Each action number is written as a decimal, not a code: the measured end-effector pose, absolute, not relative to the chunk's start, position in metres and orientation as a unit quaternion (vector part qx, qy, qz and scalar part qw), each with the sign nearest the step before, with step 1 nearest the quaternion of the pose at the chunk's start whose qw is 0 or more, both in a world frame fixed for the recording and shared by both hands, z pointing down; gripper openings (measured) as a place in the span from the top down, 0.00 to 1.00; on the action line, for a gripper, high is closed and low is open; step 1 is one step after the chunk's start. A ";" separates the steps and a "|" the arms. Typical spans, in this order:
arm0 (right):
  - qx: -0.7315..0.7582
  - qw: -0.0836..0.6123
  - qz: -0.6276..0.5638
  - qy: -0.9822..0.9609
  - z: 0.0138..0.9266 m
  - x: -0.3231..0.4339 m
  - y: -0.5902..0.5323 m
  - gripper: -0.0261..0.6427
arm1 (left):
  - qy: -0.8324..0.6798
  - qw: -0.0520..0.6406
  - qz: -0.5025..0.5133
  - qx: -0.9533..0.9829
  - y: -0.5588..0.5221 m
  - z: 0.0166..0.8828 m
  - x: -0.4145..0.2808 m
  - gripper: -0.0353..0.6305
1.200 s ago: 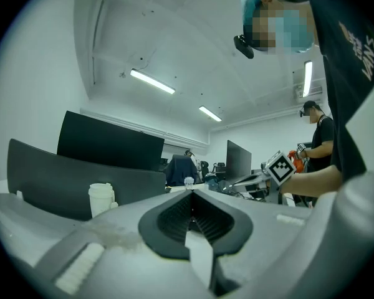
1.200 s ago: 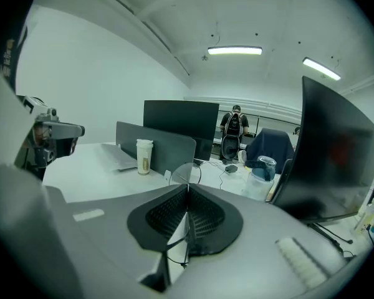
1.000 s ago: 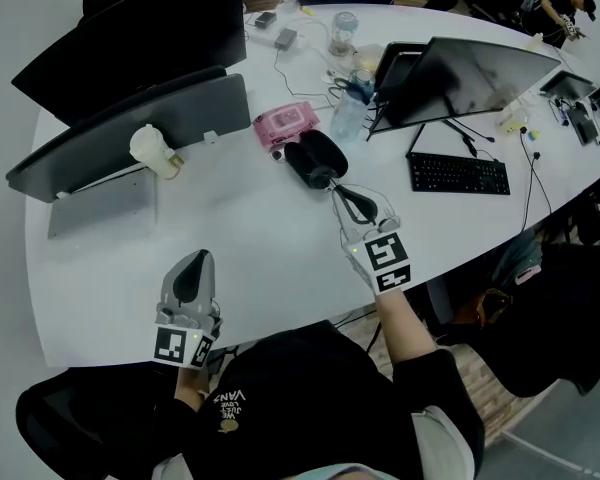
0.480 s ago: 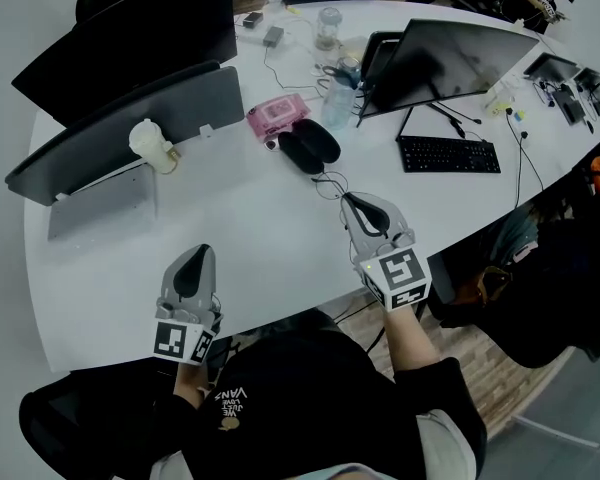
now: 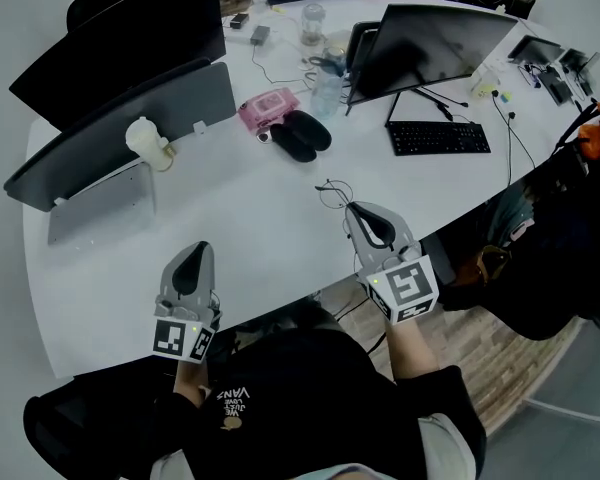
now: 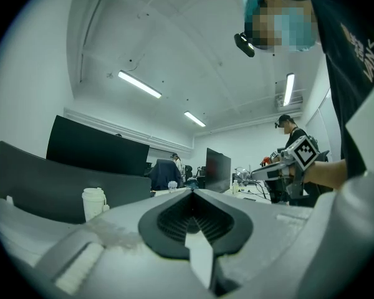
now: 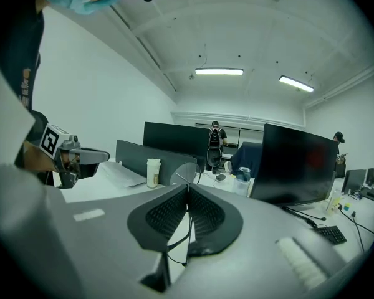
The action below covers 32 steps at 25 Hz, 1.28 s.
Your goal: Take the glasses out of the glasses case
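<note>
The black glasses case [image 5: 300,135] lies open on the white table [image 5: 250,228], beside a pink pouch. Thin wire-framed glasses [image 5: 332,194] hang from my right gripper [image 5: 350,209], well in front of the case and apart from it. In the right gripper view the jaws are shut on a thin temple arm, and a lens [image 7: 182,170] stands just past the right gripper [image 7: 187,185]. My left gripper [image 5: 197,251] rests near the table's front edge at the left, shut with nothing in it. The left gripper [image 6: 192,192] shows its jaws closed together.
A pink pouch [image 5: 268,110] and a clear bottle [image 5: 325,93] stand behind the case. A white lidded cup [image 5: 148,145] sits by a grey divider [image 5: 120,133]. A keyboard [image 5: 438,138] and a dark monitor [image 5: 430,46] are at the right. A closed laptop [image 5: 105,204] lies at the left.
My right gripper has drawn back from the case toward the table's front edge, carrying the glasses out with it. The left gripper has stayed put.
</note>
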State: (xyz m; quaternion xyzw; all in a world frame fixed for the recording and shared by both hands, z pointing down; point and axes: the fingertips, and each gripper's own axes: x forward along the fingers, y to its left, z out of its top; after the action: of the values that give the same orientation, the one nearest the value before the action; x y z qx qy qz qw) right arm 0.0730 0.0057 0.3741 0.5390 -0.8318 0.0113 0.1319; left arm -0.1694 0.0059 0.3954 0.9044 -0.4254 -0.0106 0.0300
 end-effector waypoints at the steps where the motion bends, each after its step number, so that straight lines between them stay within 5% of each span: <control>1: 0.541 0.131 0.012 -0.830 0.374 0.073 0.011 0.95 | -0.423 0.030 -0.011 0.906 0.008 0.395 -0.169 0.94; 32: 0.554 0.119 0.040 -0.823 0.386 0.036 0.082 0.95 | -0.378 0.041 -0.016 0.925 0.038 0.404 -0.181 0.94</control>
State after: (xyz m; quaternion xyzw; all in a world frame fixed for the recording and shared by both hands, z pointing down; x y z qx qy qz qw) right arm 0.0358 0.0817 0.3864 0.5539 -0.8230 0.0402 0.1193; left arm -0.1806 0.0382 0.4037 0.9246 -0.3784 -0.0155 0.0411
